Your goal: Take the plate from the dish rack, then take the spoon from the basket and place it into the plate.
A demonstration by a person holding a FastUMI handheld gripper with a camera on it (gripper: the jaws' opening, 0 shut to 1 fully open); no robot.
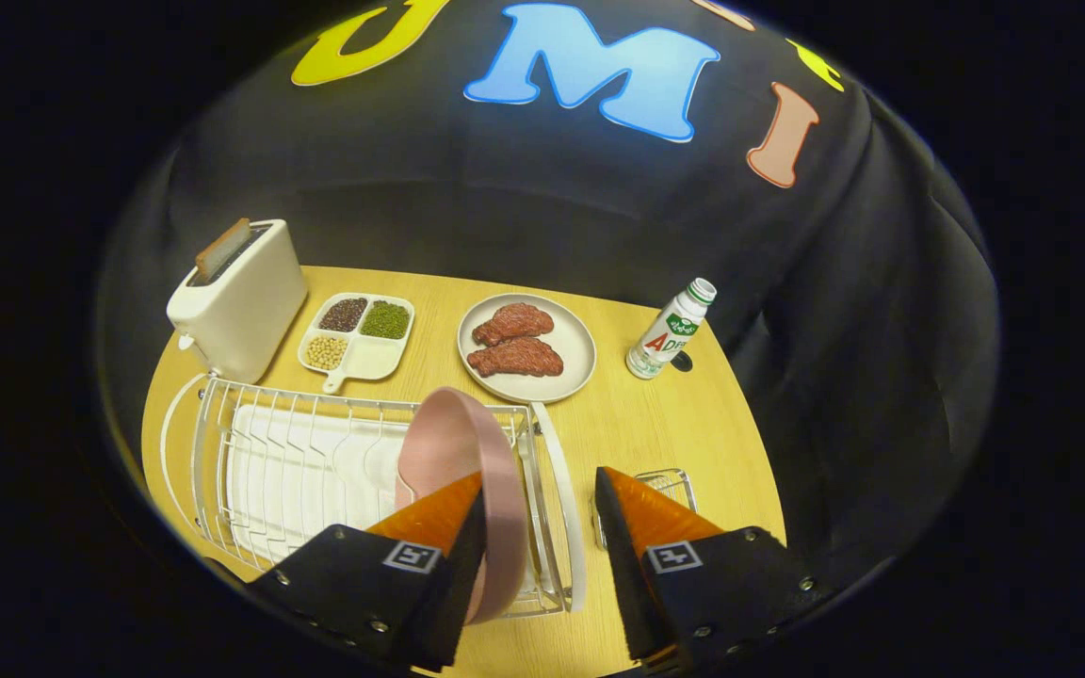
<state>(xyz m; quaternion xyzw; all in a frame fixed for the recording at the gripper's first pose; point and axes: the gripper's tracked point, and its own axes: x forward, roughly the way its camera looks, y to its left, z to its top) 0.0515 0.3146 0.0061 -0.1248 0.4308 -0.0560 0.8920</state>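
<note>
The pink plate, stood on edge in the dish rack, is straddled by the spread tool so its rim can be pinched.

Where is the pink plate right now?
The pink plate stands on edge in the dish rack, between the open fingers of the hand-held gripper, touching the left finger, just before the plate of meat.

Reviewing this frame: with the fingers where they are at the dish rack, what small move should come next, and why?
Probably close the gripper on the pink plate. The plate stands on edge in the dish rack, its rim in the gap by the left finger, while the other finger stands apart from it. The fingers are open, so nothing is gripped yet; closing should clamp the rim before lifting.
</note>
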